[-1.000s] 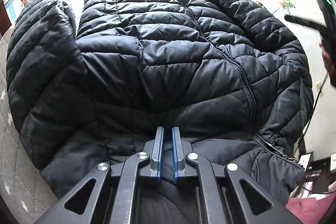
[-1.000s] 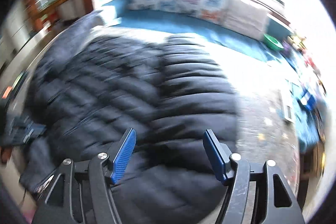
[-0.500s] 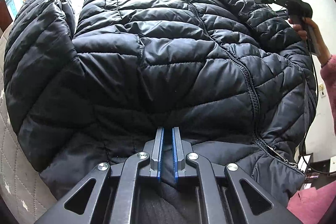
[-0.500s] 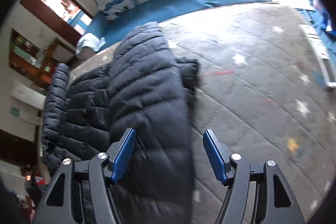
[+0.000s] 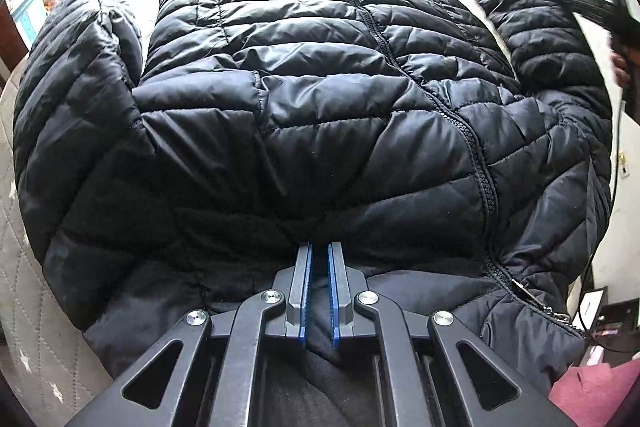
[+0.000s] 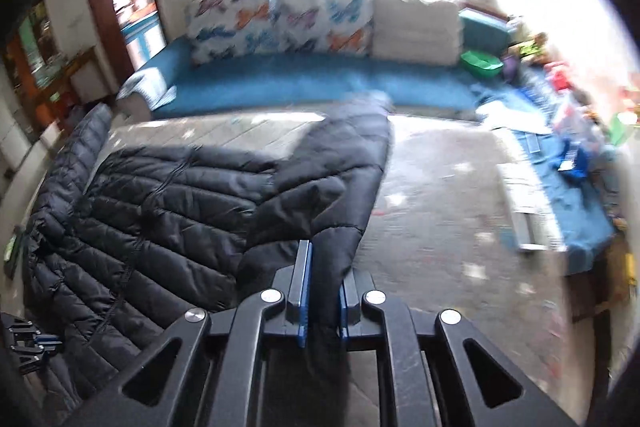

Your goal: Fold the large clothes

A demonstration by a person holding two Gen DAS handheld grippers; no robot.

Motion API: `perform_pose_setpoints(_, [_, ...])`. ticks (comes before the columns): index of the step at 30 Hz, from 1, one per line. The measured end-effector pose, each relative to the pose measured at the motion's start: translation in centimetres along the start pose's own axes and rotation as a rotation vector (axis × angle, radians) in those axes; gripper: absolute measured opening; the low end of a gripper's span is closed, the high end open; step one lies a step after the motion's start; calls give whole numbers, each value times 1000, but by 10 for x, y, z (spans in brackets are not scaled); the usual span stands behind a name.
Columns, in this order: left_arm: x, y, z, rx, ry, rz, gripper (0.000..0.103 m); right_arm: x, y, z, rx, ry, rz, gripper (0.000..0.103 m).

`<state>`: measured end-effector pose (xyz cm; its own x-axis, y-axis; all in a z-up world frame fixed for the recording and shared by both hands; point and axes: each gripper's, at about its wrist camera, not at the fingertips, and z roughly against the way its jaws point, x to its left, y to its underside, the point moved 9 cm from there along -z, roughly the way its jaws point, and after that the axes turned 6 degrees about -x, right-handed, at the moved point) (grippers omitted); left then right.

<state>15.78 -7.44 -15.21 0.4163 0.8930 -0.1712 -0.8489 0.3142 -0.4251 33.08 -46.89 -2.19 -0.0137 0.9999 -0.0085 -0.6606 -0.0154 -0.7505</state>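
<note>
Clamping the hem at lower centre of its view, the left hand-held gripper (image 5: 319, 291) pins the black puffer jacket (image 5: 320, 99) spread on the quilted mat (image 5: 24, 307); the right hand-held gripper (image 6: 323, 301) is pinched on the sleeve (image 6: 340, 187) at centre frame; sleeve-fold step in hand; next, carry the sleeve across the body.

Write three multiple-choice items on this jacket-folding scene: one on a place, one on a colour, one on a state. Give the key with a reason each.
1. Where do the butterfly cushions stand?
A. on the jacket
B. along the far wall, beyond the jacket
C. on the floor beside the bed

2. What colour is the puffer jacket?
A. black
B. red
C. white

3. What are the right tongs doing?
A. hanging open above the bed
B. gripping a cushion
C. pinching a sleeve of the jacket

Key: B, they line the blue bench behind the bed; A, its quilted shell is black throughout; C, black fabric sits between the blue pads.
</note>
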Motion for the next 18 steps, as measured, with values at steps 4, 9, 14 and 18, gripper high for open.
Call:
perform_pose_setpoints(4, [-4,1,0,-15,-27,-46,9,-41,8,54,-101,161,-39,12])
perform_pose_setpoints(9, [-5,3,4,-28,-35,-58,9,-74,59,82,-99,262,-154,12])
perform_pose_setpoints(14, [-10,-5,21,-17,-22,-72,16,-99,141,50,136,243,-249,14])
perform_pose_setpoints(18, [-3,-25,43,-65,-24,-43,56,-110,155,64,184,225,-312,17])
